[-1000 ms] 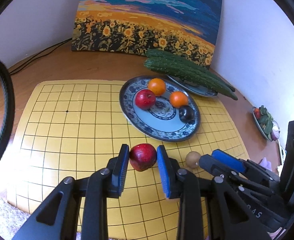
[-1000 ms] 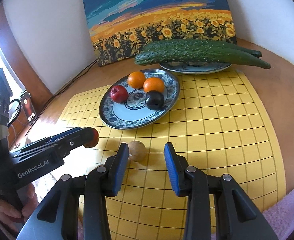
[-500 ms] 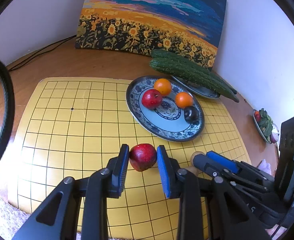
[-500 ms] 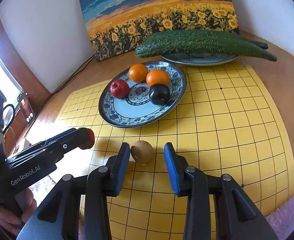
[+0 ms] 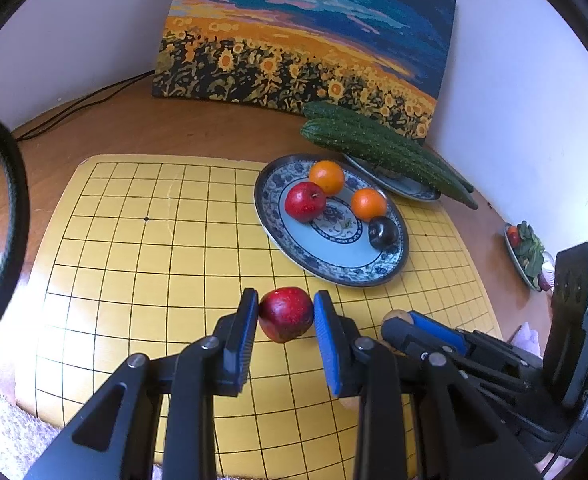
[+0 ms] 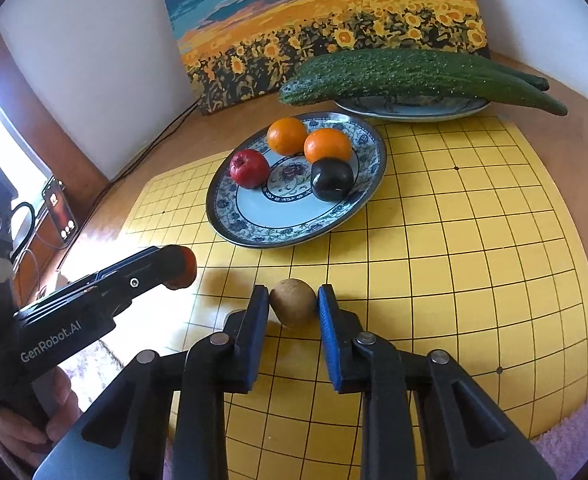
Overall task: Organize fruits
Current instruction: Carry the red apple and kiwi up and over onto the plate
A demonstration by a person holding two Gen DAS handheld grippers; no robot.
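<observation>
While the yellow grid-lined game board fills the near tabletop, I see the blue-patterned oval plate at its far edge. My left gripper clamps a red apple; my right gripper presses on a small brown kiwi, left of centre. Round fruit could squirt free if lifted unevenly.

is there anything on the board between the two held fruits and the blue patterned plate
Nothing visible. Bare yellow board lies between the kiwi in the right tongs, the red apple in the left tongs, and the plate.
</observation>
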